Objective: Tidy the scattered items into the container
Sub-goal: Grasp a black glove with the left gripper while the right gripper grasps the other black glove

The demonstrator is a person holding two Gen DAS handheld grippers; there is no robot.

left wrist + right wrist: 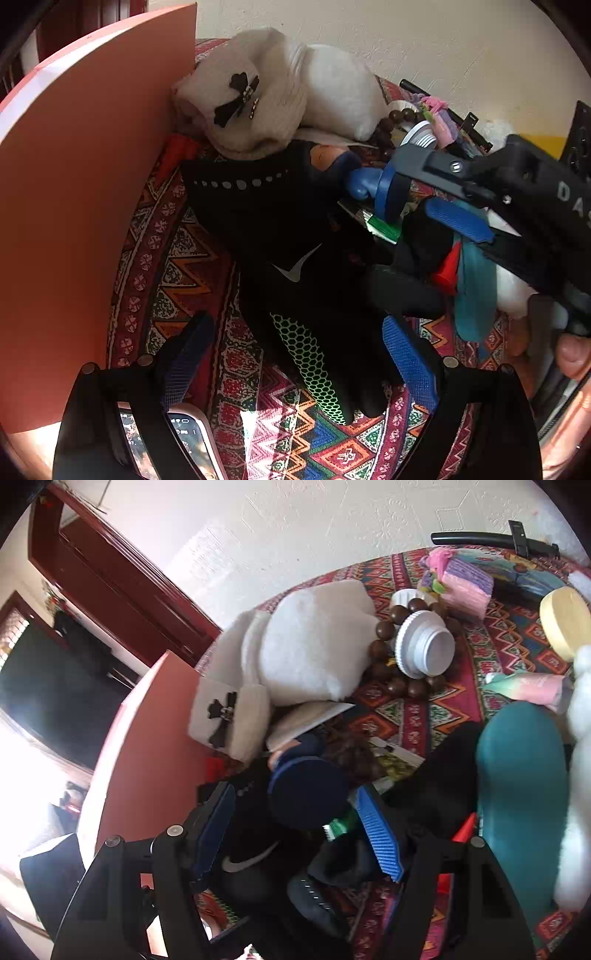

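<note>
Right claw [299, 830]: jaws apart, straddling a dark blue round item [306, 794]; pads not seen touching it, so no grip confirmed.
Left claw [295, 354]: jaws apart, poised over the black glove [295, 258]; holding nothing.
Container: orange box [81, 221] to the left of both claws, its wall close beside the left finger.
Risk, snagging: closing the right claw may also pinch glove fabric beneath the blue item, dragging the pile.
Risk, collision: both claws crowd the same heap.
Open room: patterned bench [280, 435] bare just below the left claw; the white hat [251, 99] blocks ahead.
</note>
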